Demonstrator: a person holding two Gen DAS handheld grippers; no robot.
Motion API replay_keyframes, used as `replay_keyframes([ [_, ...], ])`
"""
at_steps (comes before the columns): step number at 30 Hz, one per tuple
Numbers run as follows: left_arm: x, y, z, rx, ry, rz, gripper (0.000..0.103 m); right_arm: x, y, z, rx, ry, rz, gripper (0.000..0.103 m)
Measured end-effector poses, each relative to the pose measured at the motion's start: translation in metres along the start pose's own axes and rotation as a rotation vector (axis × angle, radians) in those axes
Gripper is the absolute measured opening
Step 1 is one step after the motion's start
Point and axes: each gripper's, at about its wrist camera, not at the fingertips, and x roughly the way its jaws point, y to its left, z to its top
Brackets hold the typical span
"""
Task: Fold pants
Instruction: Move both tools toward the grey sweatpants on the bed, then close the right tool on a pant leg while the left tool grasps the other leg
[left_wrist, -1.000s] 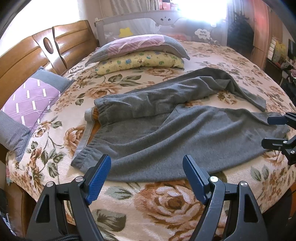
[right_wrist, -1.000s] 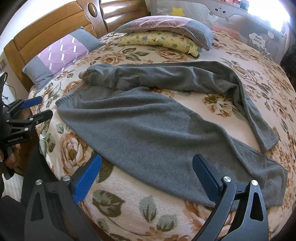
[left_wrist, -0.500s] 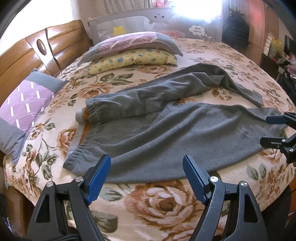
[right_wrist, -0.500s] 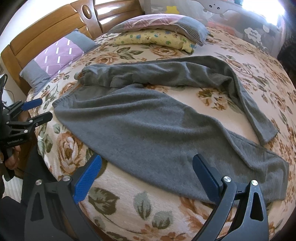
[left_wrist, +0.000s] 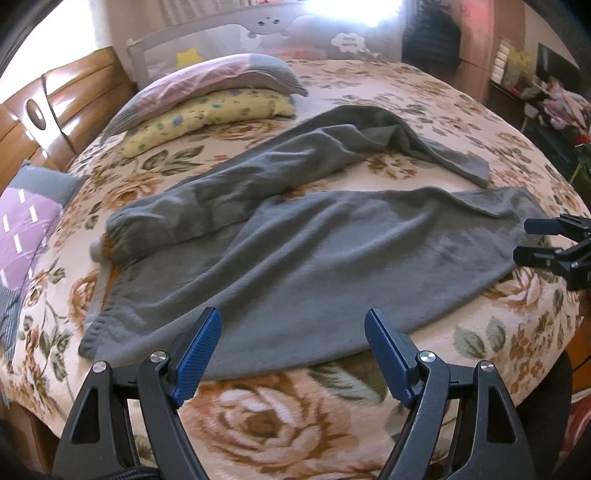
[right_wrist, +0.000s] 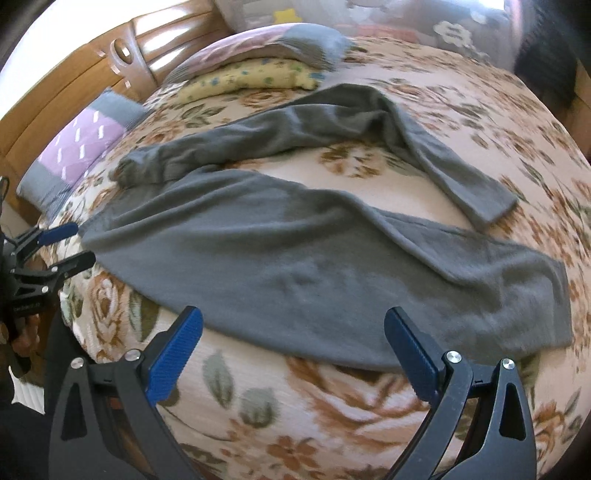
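Grey pants (left_wrist: 314, 251) lie spread on a floral bedspread (left_wrist: 258, 417). One leg runs along the near edge, the other bends away toward the pillows, with its cuff folded back to the right. My left gripper (left_wrist: 293, 350) is open and empty, just short of the near edge of the pants. My right gripper (right_wrist: 293, 354) is open and empty, near the pants (right_wrist: 295, 266) at their right part. Each gripper also shows in the other's view, the right gripper (left_wrist: 532, 240) by the leg end and the left gripper (right_wrist: 70, 245) by the waistband.
Stacked pillows (left_wrist: 207, 99) lie at the far side, a purple pillow (left_wrist: 22, 229) at the left by the wooden headboard (left_wrist: 55, 110). A bed rail (left_wrist: 229, 40) stands behind. Cluttered furniture (left_wrist: 546, 96) is at the right.
Both grippers have shifted a little to the right and closer to the pants. The pants have not moved. Both stay open.
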Motion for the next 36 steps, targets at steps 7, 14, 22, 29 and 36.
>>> replay_keyframes([
  [7, 0.008, -0.022, 0.012, 0.051, 0.014, -0.055, 0.080, -0.008, -0.038, -0.006, 0.090, -0.018, -0.018, 0.099],
  [14, 0.022, -0.039, 0.029, 0.093, 0.030, -0.080, 0.080, -0.008, -0.060, -0.003, 0.106, -0.026, -0.027, 0.099],
  [22, 0.044, -0.061, 0.057, 0.152, 0.030, -0.128, 0.080, -0.001, -0.080, 0.014, 0.108, -0.038, -0.027, 0.099],
  [29, 0.077, -0.074, 0.106, 0.236, 0.007, -0.163, 0.080, 0.012, -0.101, 0.044, 0.052, -0.070, -0.100, 0.099],
  [36, 0.111, -0.079, 0.168, 0.336, -0.033, -0.117, 0.080, 0.031, -0.131, 0.076, 0.025, -0.062, -0.147, 0.079],
])
